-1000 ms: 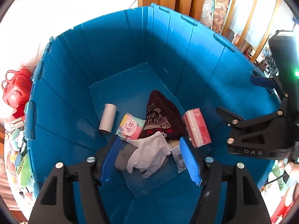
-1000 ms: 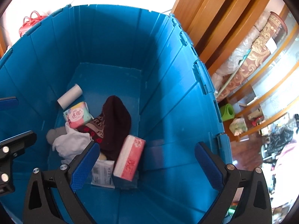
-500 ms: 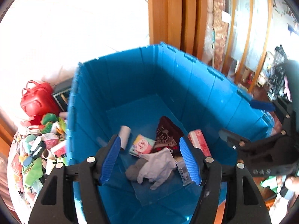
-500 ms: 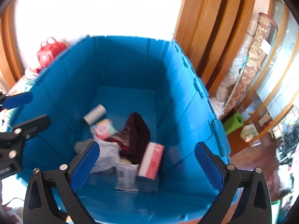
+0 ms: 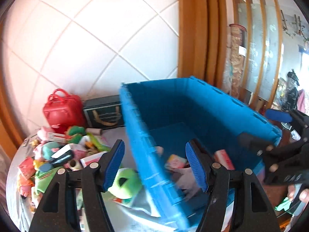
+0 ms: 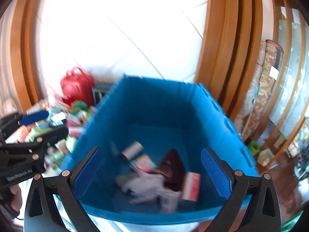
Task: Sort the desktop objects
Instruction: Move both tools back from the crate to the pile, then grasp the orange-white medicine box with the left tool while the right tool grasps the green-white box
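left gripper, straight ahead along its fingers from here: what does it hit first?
Probably the blue bin's near side wall. The left gripper is open and empty, and that wall's rim runs up between its fingers, with the green plush on one side and the bin's contents on the other. Motion blur leaves depth uncertain.

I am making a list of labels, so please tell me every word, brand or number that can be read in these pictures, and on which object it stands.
None can be read with certainty.
White lettering on the left gripper's body: too blurred.
White lettering on the right gripper's body: too blurred.
Print on the pink packs in the blue crate: smeared.
Gold emblem on the black box: unreadable.
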A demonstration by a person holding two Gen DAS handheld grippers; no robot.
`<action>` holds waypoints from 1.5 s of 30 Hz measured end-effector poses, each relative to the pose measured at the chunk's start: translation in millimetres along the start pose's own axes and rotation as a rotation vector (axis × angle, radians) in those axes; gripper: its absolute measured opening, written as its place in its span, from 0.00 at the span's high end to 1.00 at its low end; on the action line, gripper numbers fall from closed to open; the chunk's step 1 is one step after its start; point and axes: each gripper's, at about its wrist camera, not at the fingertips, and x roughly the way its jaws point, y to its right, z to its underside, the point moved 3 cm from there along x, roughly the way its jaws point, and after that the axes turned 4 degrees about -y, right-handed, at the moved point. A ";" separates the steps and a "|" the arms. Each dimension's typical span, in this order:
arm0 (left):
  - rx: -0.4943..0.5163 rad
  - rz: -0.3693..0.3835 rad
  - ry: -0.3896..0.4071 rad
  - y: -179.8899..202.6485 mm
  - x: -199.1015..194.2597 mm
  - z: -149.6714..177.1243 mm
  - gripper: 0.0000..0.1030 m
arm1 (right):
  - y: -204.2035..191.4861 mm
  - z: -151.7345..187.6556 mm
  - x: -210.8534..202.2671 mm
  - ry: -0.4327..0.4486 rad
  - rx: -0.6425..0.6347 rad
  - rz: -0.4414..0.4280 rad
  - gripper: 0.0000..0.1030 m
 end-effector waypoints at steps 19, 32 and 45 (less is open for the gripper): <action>-0.495 -0.526 -0.265 -418.6 -33.6 225.8 0.37 | -263.1 33.7 70.4 -0.182 0.058 -0.231 0.00; -0.598 -0.471 -0.569 -481.4 62.3 356.8 0.37 | -295.6 151.3 195.6 -0.683 0.312 -0.162 0.00; -0.621 -0.466 -0.622 -477.7 89.6 367.3 0.50 | -342.7 180.6 261.3 -0.841 0.381 -0.249 0.00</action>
